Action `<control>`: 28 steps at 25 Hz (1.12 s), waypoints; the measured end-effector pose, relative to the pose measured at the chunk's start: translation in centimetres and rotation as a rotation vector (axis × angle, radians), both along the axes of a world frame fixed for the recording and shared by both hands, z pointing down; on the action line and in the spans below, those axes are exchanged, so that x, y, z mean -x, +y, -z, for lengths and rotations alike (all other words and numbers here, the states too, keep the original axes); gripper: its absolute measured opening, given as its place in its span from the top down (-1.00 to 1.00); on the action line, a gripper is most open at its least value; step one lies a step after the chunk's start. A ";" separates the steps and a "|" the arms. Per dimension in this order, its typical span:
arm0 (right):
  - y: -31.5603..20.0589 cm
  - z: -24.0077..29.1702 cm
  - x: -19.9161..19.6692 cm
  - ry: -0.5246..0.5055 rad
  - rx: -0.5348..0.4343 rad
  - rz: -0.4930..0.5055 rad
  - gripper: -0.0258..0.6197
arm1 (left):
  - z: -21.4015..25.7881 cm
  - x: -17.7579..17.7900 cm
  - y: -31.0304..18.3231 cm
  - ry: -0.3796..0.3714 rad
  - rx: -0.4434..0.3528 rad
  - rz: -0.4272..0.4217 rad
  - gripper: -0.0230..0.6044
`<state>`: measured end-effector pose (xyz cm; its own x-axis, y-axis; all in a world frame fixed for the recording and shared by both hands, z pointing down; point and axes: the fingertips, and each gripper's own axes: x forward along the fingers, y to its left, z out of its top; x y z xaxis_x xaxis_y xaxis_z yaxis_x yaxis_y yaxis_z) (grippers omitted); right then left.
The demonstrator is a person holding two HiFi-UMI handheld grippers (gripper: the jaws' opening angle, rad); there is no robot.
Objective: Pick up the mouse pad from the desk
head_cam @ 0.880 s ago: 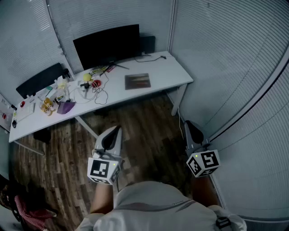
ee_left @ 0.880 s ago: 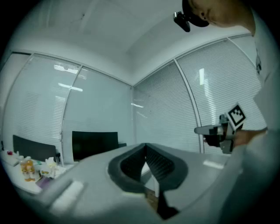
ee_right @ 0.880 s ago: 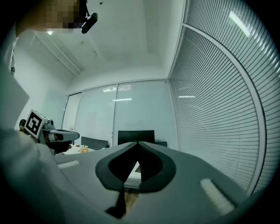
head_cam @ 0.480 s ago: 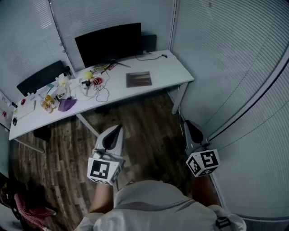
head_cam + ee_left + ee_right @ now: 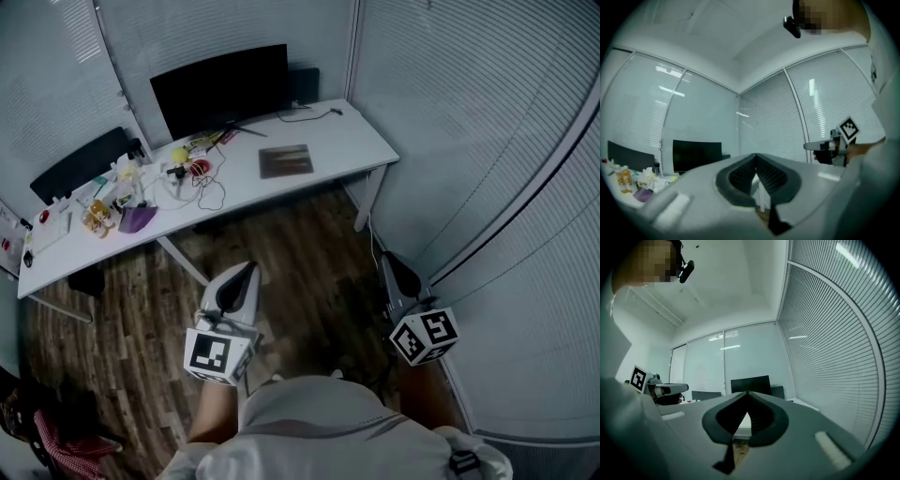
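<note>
Two tools, one in each of the person's hands, are held level above a wood-plank floor (image 5: pixel 309 253). They are well short of a long white surface (image 5: pixel 361 141) that spans the 10 to 1 o'clock part of the head view. The left tool (image 5: pixel 246 270) sits at about 7 o'clock in that view and the right tool (image 5: pixel 385 260) at about 5 o'clock. Each carries a cube with square markers at its rear. Each tool's own view shows its jaws closed together, tips meeting, with nothing between them.

The mouse pad (image 5: pixel 286 160), a dark brownish rectangle, lies flat on the surface, right of its centre. It is at roughly 12 o'clock from the left tool and 11 o'clock from the right tool, well apart from both.

At 10 o'clock from the pad, a black monitor (image 5: pixel 220 86) stands at the back of the surface. At 9 o'clock from the pad lies a cluster of small things, including a red object, a yellow object and thin cables (image 5: pixel 211 195). Farther left is a purple item (image 5: pixel 138 220). A dark chair back (image 5: pixel 80 166) rises behind the left part of the surface. Slatted blinds (image 5: pixel 469 112) cover the walls. The person's light-coloured top (image 5: pixel 328 427) fills the 6 o'clock edge.
</note>
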<state>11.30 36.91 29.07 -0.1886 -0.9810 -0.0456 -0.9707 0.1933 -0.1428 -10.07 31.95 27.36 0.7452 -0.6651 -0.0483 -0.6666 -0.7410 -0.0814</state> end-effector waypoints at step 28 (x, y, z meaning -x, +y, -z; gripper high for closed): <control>-12.3 -7.4 7.6 0.009 0.142 0.018 0.91 | -7.1 8.1 -12.1 -0.016 0.142 0.019 0.92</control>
<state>3.66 24.58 36.50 -0.2061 -0.9739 0.0949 -0.9686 0.1892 -0.1615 -18.21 19.88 34.44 0.7322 -0.6785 0.0593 -0.6802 -0.7329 0.0126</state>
